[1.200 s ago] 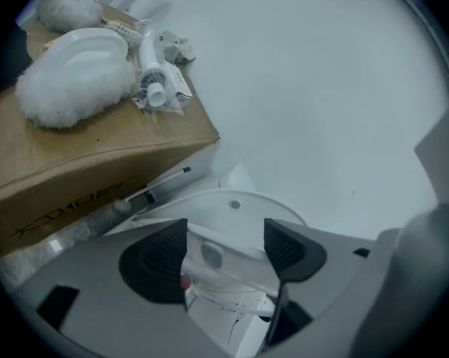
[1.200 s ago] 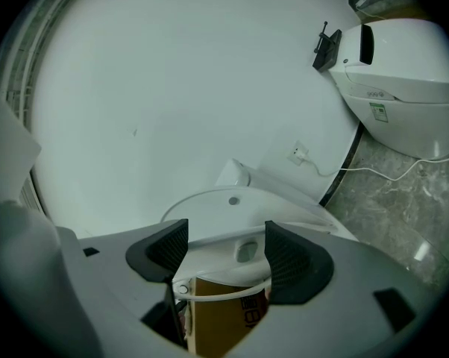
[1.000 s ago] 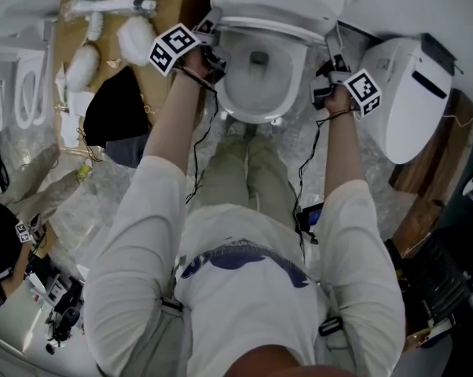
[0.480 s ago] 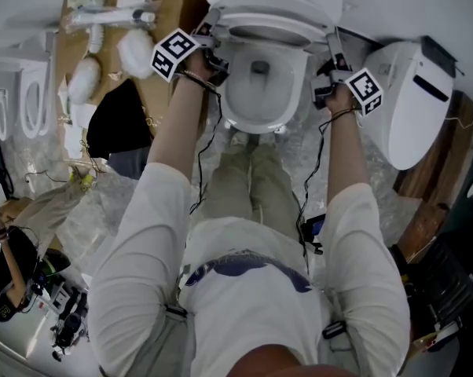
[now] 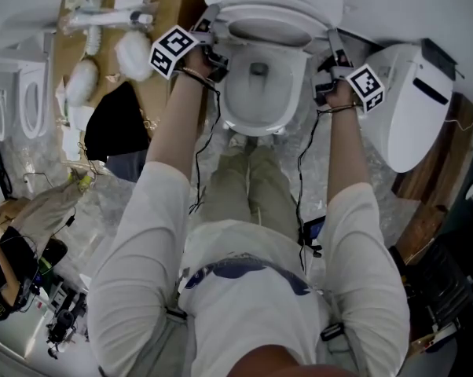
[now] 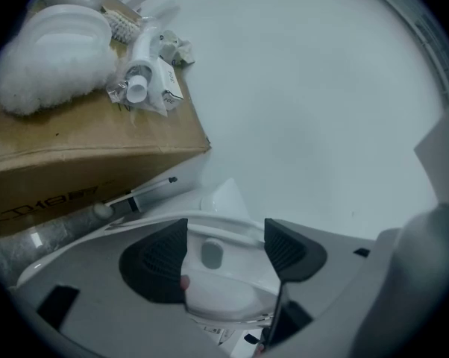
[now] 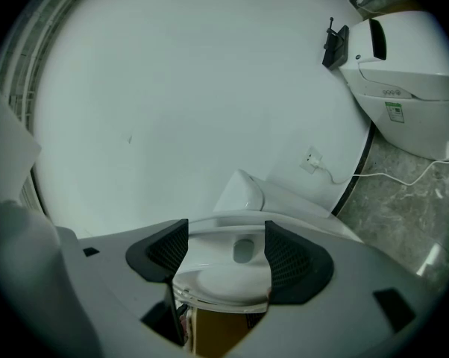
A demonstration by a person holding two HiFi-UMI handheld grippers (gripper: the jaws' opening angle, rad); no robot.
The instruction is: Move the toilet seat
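Observation:
The white toilet seat [image 5: 268, 13] stands half raised over the open bowl [image 5: 260, 100], tilted toward the tank. My left gripper [image 5: 209, 20] holds its left rim and my right gripper [image 5: 333, 44] holds its right rim. In the left gripper view the seat's underside [image 6: 224, 286], with a small bumper on it, fills the gap in my left gripper [image 6: 224, 248]. The right gripper view shows the same rim [image 7: 223, 278] clamped in my right gripper [image 7: 226, 250]. The person's legs stand right in front of the bowl.
A second white toilet [image 5: 413, 93] stands close on the right, with a wall socket and cable [image 7: 312, 159] beside it. A cardboard box [image 5: 154, 6] with white parts and a black bag [image 5: 115, 116] sit at the left. Spare seats [image 5: 28, 93] lie far left.
The seat has swung further up toward the tank, showing more of the bowl. Both grippers have risen a little with it and keep their hold.

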